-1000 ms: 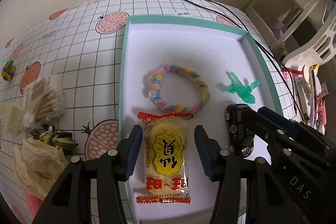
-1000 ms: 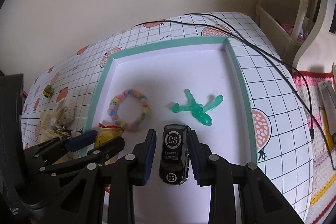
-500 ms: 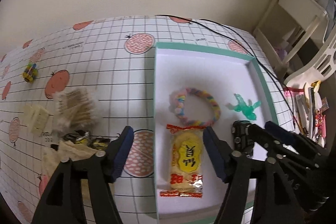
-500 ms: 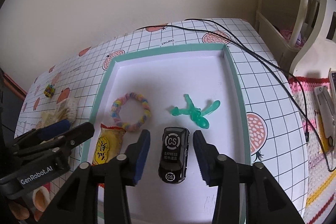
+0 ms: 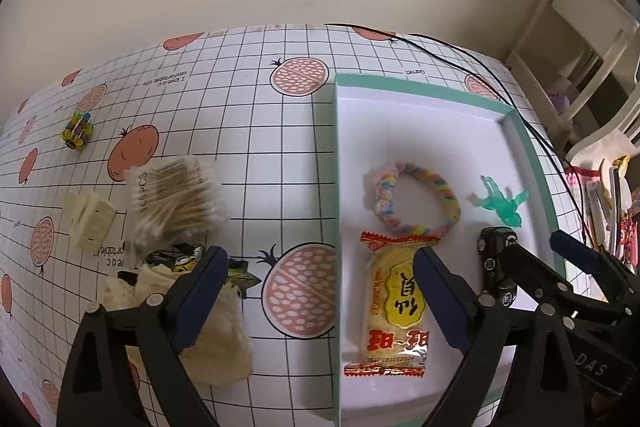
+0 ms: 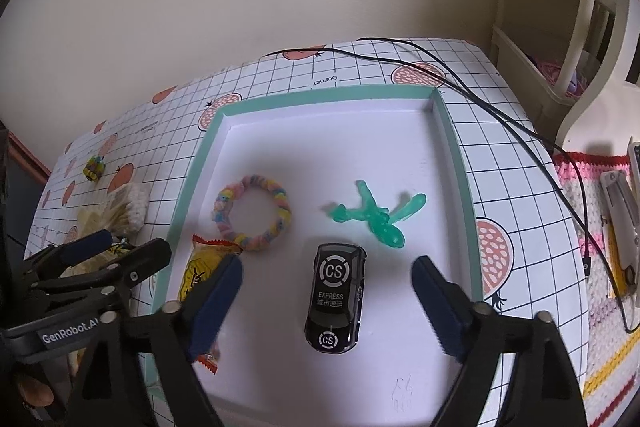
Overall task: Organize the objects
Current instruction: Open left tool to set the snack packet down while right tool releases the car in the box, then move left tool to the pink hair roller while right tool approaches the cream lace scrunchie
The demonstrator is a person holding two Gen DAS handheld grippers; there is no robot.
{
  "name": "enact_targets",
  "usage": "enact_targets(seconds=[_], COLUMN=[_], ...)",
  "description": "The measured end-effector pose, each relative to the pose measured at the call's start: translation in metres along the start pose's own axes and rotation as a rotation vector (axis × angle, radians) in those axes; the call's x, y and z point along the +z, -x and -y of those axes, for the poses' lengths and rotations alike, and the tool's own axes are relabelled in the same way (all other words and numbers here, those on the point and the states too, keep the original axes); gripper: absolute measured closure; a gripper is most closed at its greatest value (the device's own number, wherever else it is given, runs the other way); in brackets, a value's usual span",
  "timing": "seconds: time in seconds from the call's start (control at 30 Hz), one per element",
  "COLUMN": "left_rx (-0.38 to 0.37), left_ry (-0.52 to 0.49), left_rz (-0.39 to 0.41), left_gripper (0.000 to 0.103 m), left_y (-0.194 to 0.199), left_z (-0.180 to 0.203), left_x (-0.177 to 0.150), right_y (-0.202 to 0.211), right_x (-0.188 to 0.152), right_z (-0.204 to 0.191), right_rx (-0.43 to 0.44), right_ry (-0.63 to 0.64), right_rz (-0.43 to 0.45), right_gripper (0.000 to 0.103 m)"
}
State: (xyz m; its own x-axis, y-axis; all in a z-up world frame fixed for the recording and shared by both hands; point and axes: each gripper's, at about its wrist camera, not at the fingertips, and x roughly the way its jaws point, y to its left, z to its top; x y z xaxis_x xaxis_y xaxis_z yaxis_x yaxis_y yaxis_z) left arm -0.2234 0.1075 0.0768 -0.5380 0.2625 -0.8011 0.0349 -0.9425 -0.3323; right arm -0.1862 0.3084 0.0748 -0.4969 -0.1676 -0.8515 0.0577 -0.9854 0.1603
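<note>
Though walled, tray (image 6: pixel 452 131) middle bare.

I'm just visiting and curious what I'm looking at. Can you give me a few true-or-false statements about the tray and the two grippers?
1. The black toy car lies inside the white tray with the teal rim. True.
2. The right gripper is clamped on the car. False: its jaws stand open, clear of it.
3. The yellow snack packet lies in the tray. True.
4. The left gripper holds the packet. False: it is open and empty.
5. The bag of cotton swabs sits in the tray. False: it lies on the tablecloth.
</note>
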Motion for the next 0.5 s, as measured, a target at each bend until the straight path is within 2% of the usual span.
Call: enact_targets(seconds=[0.07,0.17,0.27,0.5], left_rx=[0.005,0.011,0.013,0.023], left_ry=[-0.001,-0.001,0.002,0.013], left_rz=[0.0,0.006,0.015,0.043], left_gripper=[0.009,0.008,0.002,0.0], left_y=[0.0,0.0011,0.0025,0.0057], left_z=[-0.0013,-0.0025,-0.0031,-0.0088], left_x=[-0.0005,-0.0011,-0.0011,0.0003], right_y=[-0.0002,-0.0012,-0.0009,-0.0037], right_x=[0.0001,0.0001,0.0,-0.0011], right_z=[-0.0007,-0.001,-0.0018,-0.0014], right_rx=[0.001,-0.005,-0.008,-0.022], right_ry=[0.002,0.006,0.013,0.018], right_rz=[0.001,0.0,0.005,0.002], right_gripper=[0.01,0.002,0.0,0.0])
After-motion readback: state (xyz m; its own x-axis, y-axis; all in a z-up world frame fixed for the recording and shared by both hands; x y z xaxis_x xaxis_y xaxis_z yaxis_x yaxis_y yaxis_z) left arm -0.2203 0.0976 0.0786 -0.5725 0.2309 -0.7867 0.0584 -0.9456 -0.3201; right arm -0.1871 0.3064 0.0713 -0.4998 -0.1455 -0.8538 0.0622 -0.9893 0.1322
